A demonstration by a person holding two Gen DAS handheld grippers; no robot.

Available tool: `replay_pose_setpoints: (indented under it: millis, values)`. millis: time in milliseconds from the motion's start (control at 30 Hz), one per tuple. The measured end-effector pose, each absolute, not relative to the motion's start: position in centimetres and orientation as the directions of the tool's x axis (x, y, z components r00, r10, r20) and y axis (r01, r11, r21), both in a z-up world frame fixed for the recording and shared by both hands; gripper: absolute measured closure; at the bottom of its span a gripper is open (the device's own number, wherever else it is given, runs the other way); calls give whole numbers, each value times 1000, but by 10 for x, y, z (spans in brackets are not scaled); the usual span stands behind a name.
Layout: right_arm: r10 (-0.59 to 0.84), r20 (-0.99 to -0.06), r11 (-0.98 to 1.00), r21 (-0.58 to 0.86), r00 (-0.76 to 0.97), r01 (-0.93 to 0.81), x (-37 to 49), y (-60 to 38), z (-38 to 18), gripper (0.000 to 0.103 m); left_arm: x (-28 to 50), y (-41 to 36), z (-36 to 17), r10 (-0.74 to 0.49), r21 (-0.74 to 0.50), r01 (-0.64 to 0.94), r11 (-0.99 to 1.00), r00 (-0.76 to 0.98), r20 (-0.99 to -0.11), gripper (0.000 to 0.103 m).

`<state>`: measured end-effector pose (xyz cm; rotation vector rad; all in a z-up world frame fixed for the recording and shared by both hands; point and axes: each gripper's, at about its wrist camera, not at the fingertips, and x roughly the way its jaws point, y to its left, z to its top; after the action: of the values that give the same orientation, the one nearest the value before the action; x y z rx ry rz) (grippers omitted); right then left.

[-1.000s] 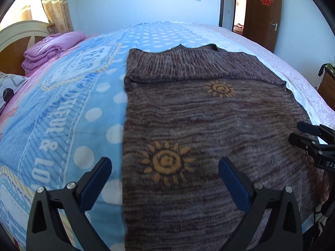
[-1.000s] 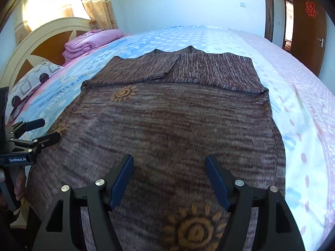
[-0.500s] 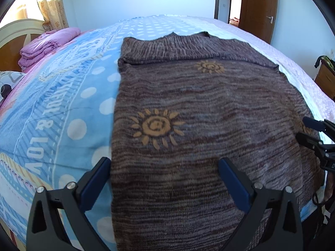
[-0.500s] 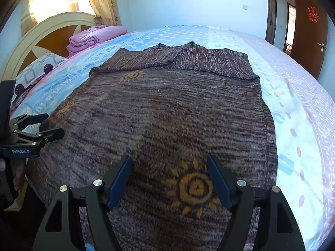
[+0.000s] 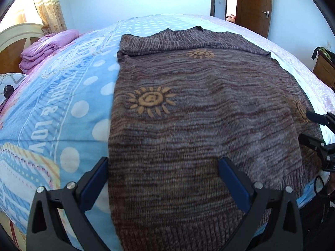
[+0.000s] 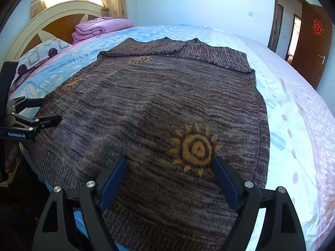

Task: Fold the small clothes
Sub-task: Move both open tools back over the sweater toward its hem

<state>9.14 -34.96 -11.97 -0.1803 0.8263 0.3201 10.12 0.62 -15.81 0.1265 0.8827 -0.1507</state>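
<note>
A brown knit sweater (image 5: 199, 115) with orange sun motifs lies flat on the bed, sleeves folded across its far end; it also shows in the right wrist view (image 6: 157, 108). My left gripper (image 5: 163, 179) is open and empty, hovering over the sweater's near left hem. My right gripper (image 6: 169, 177) is open and empty over the near right part, beside a sun motif (image 6: 195, 147). Each gripper shows in the other's view: the right one (image 5: 309, 125) at the sweater's right edge, the left one (image 6: 41, 113) at its left edge.
The bed (image 5: 52, 104) has a blue and pink patterned cover. Folded pink bedding (image 5: 48, 48) and a pillow (image 6: 41, 52) lie by the headboard (image 6: 41, 21). A wooden door (image 6: 314, 41) stands at the right. A dresser (image 5: 324, 67) stands beyond the bed's right side.
Both grippers have drawn back toward the sweater's near hem and the bed's near edge; more of the hem shows now. Both jaws stay open. The sweater has not moved.
</note>
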Motion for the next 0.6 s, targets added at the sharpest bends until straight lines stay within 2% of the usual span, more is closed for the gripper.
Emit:
replay_pose_setpoints:
  millis: [600]
  values:
    - [211, -779, 953, 29, 590, -302, 70, -382, -120, 19, 80, 12, -160, -56, 64, 185, 981, 581, -812, 0]
